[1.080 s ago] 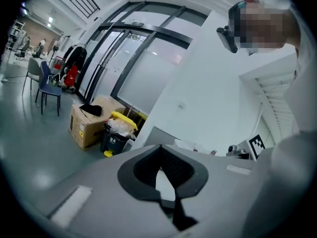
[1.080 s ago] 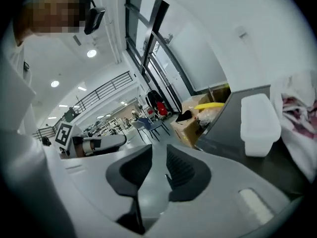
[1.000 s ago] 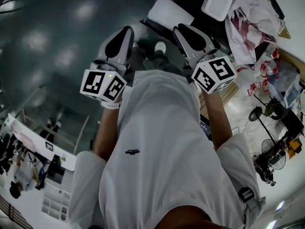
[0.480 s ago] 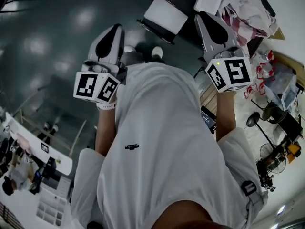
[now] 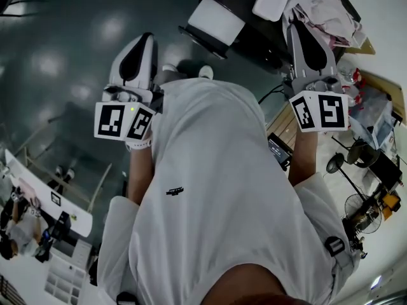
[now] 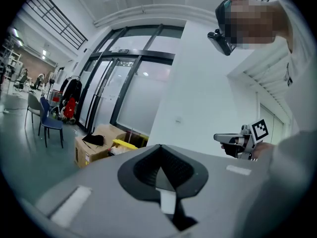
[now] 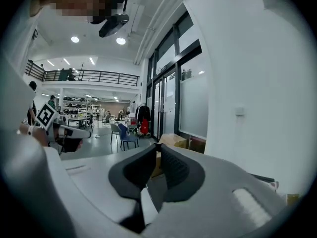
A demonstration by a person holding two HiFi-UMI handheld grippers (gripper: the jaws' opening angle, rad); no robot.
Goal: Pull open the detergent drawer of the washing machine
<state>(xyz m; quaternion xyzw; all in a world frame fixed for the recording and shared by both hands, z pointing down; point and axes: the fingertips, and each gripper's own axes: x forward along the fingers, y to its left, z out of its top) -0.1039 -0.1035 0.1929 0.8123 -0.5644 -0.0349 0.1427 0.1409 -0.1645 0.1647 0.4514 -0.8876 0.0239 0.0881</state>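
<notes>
**A:** Which step is this?

**B:** Before the start, I'd say. No washing machine and no detergent drawer shows in any view, so the approach has yet to be made.

**A:** What's the room like?

**B:** It's a tall white hall. There's a glass front (image 6: 124,88) in dark frames and a railed gallery (image 7: 94,77) higher up. The glossy dark floor (image 5: 57,62) catches the ceiling lights. The person, in a white shirt (image 5: 216,189), stands on it with both arms held out in front.

**A:** Any desk?

**B:** In the head view a dark desk (image 5: 251,40) lies just past the person. It carries a white tray (image 5: 271,0) and a heap of crumpled pale cloth or bags (image 5: 324,14). Over by the glass sits a cardboard box (image 6: 96,145), with a blue chair (image 6: 49,120) near it.

**A:** And the grippers?

**B:** The left gripper (image 6: 159,148) points about level, its jaws pressed together with nothing between them. The right gripper (image 7: 157,146) is also about level. Its jaws have just been closing and now meet at the tips, empty too.

**A:** What does the next move call for?

**B:** Probably turning until the machine comes into view and carrying one gripper up to the drawer front. Then the jaws need to spread, take the drawer's edge and pull straight out.
</notes>
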